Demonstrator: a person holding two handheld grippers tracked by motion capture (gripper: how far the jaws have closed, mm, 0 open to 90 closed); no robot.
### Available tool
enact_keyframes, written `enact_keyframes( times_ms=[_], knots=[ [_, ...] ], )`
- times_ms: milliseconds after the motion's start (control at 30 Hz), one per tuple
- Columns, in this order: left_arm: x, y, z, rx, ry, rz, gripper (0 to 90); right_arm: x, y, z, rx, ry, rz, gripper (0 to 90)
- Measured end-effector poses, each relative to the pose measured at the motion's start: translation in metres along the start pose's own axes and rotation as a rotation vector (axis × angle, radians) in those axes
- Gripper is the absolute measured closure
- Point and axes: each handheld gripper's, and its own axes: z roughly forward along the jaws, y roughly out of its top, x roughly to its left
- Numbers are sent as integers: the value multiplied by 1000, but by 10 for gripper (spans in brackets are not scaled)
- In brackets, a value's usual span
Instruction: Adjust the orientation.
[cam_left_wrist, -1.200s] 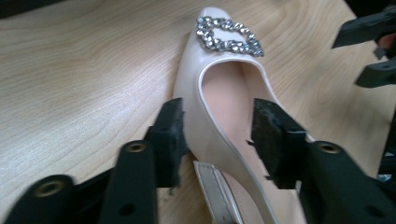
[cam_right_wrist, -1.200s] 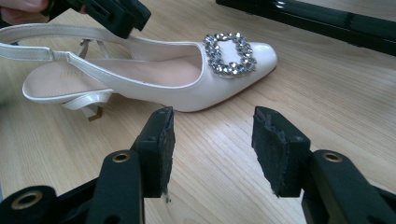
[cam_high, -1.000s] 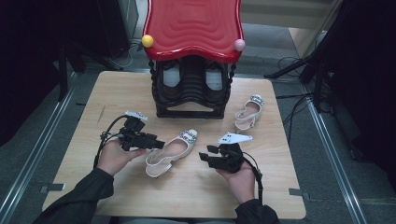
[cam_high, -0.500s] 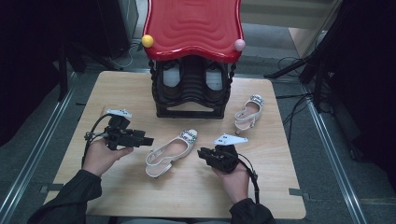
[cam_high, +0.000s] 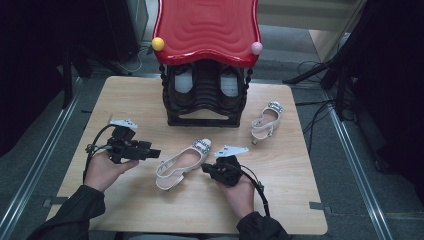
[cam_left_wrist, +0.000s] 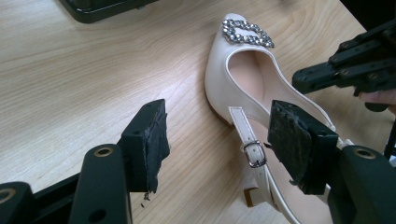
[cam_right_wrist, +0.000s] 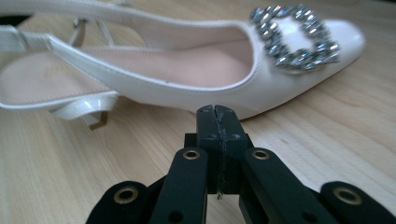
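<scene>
A white slingback shoe (cam_high: 182, 162) with a jewelled buckle lies on its sole in the middle of the wooden table (cam_high: 280, 200). My left gripper (cam_high: 152, 153) rests left of it, level with the heel strap. Its jaws, which just opened a little wider, stand open with the strap (cam_left_wrist: 250, 144) showing beyond the gap of the left gripper (cam_left_wrist: 219, 140). My right gripper (cam_high: 205, 170) sits close against the shoe's (cam_right_wrist: 187, 65) right side. The right gripper (cam_right_wrist: 217, 116) has just been closing; its pads meet with nothing between them. A second matching shoe (cam_high: 266, 120) lies at the right.
A black shoe rack (cam_high: 202, 120) with a red wavy top (cam_high: 207, 30) stands at the back centre, with dark shoes inside it. Metal rails run along both sides of the table.
My left hand has drawn back to the left, away from the shoe. My right gripper has shifted left and lower toward the shoe's side and shut its jaws. The shoe has not moved.
</scene>
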Motion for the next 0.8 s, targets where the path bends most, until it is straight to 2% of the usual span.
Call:
enact_keyframes(
  times_ms=[200,333,533,800],
  knots=[
    [2,-5,-3,17,16,-4,378,3,-1,15,40,-3,-23,900],
    [2,-8,-6,10,18,-17,385,3,-1,21,50,-7,-31,900],
    [4,-11,-9,8,25,-26,389,2,2,23,55,5,-24,900],
    [3,-14,-9,13,26,-21,395,-2,5,24,55,-13,-19,900]
  ],
)
